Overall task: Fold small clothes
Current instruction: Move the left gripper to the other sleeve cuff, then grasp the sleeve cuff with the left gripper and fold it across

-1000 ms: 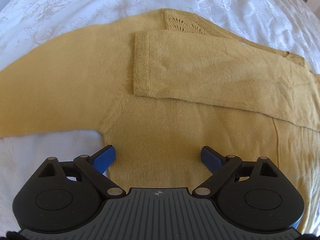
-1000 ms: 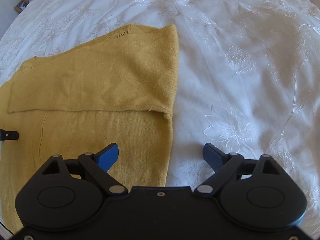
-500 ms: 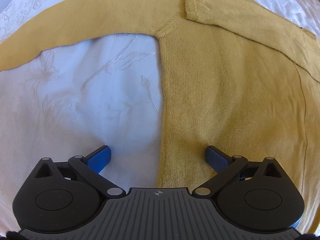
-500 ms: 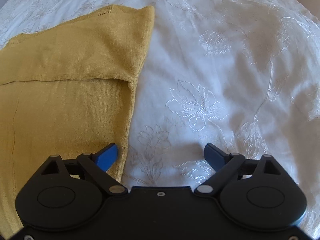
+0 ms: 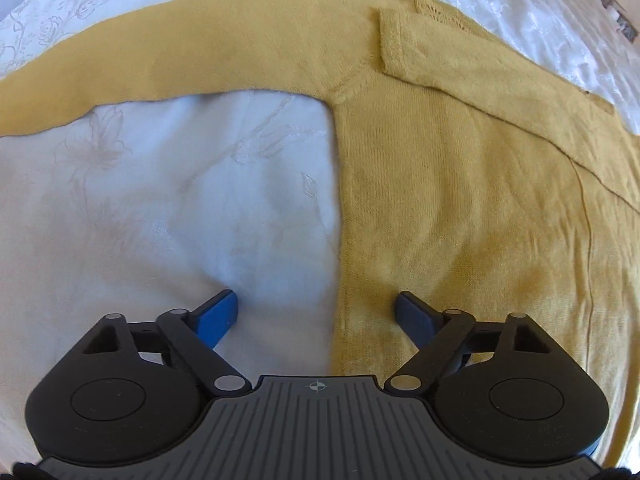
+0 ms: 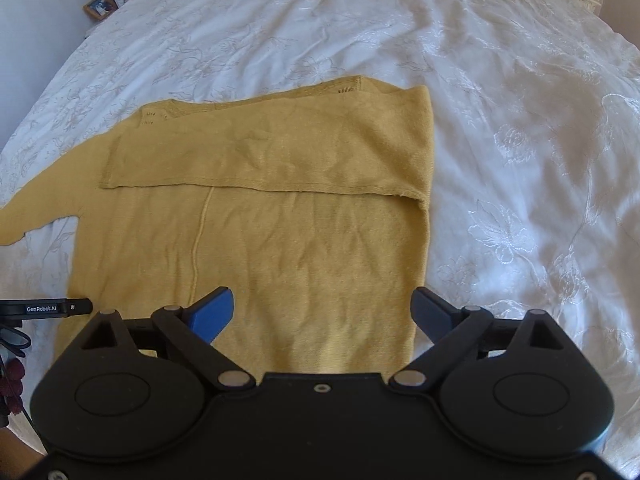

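A mustard yellow knit sweater (image 5: 460,200) lies flat on a white bedspread (image 5: 180,208); it also shows in the right wrist view (image 6: 280,240). Its right sleeve (image 6: 272,152) is folded across the chest, cuff (image 5: 390,46) near the left shoulder. Its left sleeve (image 5: 168,48) stretches out to the left. My left gripper (image 5: 318,312) is open and empty, straddling the sweater's left side edge near the hem. My right gripper (image 6: 322,308) is open and empty, low over the sweater's lower right part.
The embroidered white bedspread (image 6: 520,160) extends all around. A bedside surface with a picture frame (image 6: 100,6) and a lamp stands at the far left. Part of the left gripper (image 6: 44,307) shows at the right wrist view's left edge.
My left gripper pulled back from over the chest to the sweater's left side edge. My right gripper drew back and shifted left, from the right edge to over the lower body. Both stayed open.
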Motion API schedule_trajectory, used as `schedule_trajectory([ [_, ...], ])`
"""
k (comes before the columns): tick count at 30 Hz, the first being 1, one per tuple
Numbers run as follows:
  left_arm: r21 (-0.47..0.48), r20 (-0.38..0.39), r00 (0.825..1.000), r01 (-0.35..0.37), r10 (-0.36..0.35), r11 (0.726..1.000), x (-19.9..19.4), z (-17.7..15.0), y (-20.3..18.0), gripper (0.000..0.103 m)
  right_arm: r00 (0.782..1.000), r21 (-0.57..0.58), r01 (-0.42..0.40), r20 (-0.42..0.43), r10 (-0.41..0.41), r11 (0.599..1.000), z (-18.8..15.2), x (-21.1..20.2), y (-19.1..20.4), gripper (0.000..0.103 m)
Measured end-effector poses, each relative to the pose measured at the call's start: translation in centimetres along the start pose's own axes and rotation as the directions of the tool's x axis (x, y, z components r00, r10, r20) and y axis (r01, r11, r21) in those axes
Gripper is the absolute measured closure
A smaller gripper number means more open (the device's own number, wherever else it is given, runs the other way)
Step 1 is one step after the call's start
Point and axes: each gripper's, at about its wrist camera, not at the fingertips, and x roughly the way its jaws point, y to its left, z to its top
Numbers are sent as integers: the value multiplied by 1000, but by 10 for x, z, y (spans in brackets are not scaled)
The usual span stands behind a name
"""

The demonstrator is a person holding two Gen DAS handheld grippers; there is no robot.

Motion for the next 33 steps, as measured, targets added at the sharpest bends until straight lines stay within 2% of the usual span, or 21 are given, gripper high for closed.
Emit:
schedule_trajectory([
  [3, -47, 63, 998, -9, 12, 999, -22, 11, 38, 21, 1000, -28, -24, 5, 24, 999, 4, 0, 26, 7],
  [6, -125, 110, 992, -53, 67, 991, -40, 26, 86, 21, 998, -50, -55, 13, 56, 997, 10, 3, 53, 7],
  [10, -277, 149, 979, -95, 140, 956, -59, 52, 156, 21, 996, -61, -90, 20, 92, 994, 20, 8, 87, 7],
  [12, -326, 162, 966, -140, 201, 935, -63, 67, 187, 21, 994, -69, -102, 26, 104, 992, 23, 9, 102, 7],
  [15, -348, 176, 938, -226, 300, 910, -74, 83, 229, 21, 992, -77, -120, 34, 123, 990, 29, 8, 124, 7],
  [17, -357, 186, 920, -263, 344, 896, -76, 91, 247, 21, 991, -82, -130, 34, 133, 988, 33, 9, 134, 7],
  [20, -371, 186, 906, -295, 381, 881, -78, 100, 273, 21, 990, -95, -138, 25, 141, 986, 37, 12, 148, 7],
  [22, -376, 167, 909, -300, 382, 877, -72, 104, 286, 21, 989, -107, -142, 16, 144, 984, 39, 16, 155, 7],
  [27, -380, 97, 938, -273, 332, 884, -48, 104, 307, 21, 989, -126, -146, -8, 146, 981, 46, 25, 169, 7],
  [33, -353, 94, 954, -236, 285, 905, -33, 106, 313, 22, 989, -129, -145, -14, 144, 981, 52, 28, 172, 7],
])
